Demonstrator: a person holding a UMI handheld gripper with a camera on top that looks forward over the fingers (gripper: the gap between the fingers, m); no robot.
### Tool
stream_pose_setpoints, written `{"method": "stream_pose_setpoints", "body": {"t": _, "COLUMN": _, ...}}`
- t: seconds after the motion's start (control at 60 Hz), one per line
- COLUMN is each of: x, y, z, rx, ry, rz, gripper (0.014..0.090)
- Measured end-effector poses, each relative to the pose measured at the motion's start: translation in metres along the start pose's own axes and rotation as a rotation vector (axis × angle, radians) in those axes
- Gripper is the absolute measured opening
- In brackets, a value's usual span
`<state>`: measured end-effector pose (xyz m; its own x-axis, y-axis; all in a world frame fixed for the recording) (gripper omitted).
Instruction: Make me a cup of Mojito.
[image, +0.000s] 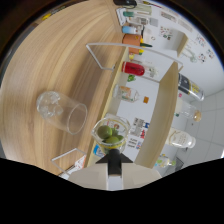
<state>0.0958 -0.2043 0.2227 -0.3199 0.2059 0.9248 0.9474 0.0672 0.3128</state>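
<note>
Wooden counter filled the 9-to-12 o'clock part of the gripper view, strongly tilted, with white shelving running from 1 to 5 o'clock beside it.

Shelf stock, noted largest first: a red canister at about 1 o'clock, an orange cup above it near 12, and a glass jar at 4 o'clock. Other small items there could not be identified.

On the counter at 9 o'clock lay a clear glass, seen on its side in this tilted view; pale lumps inside, possibly ice. A white wire frame stood at 12 o'clock beyond it.

A small clear cup holding green limes sat at centre, just ahead of the gripper. Finger position was not visible; whether the fingers were apart, together or clamped on the cup could not be determined.

Progress, as judged: early. Glass appeared to be set out and possibly iced. Limes not yet in the glass. No mint, liquid or stirring evident. Most steps appeared outstanding.
</note>
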Motion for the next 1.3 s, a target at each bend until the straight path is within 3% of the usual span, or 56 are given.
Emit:
{"method": "stream_pose_setpoints", "body": {"t": 0.267, "x": 0.000, "y": 0.002, "z": -0.009, "rx": 0.015, "ry": -0.018, "rz": 0.174, "gripper": 0.0151}}
{"method": "stream_pose_setpoints", "body": {"t": 0.567, "x": 0.022, "y": 0.052, "z": -0.047, "rx": -0.023, "ry": -0.062, "rz": 1.176, "gripper": 0.0153}}
{"method": "stream_pose_setpoints", "body": {"t": 0.667, "x": -0.011, "y": 0.067, "z": -0.051, "rx": -0.028, "ry": -0.154, "rz": 1.521, "gripper": 0.0153}}
{"method": "stream_pose_setpoints", "body": {"t": 0.933, "x": -0.162, "y": 0.095, "z": -0.039, "rx": -0.230, "ry": -0.407, "rz": 1.940, "gripper": 0.0151}}
{"method": "stream_pose_setpoints", "body": {"t": 1.183, "x": -0.249, "y": 0.095, "z": -0.027, "rx": -0.364, "ry": -0.534, "rz": 1.973, "gripper": 0.0151}}
{"method": "stream_pose_setpoints", "body": {"t": 1.3, "x": -0.266, "y": 0.094, "z": -0.023, "rx": -0.372, "ry": -0.557, "rz": 1.971, "gripper": 0.0152}}
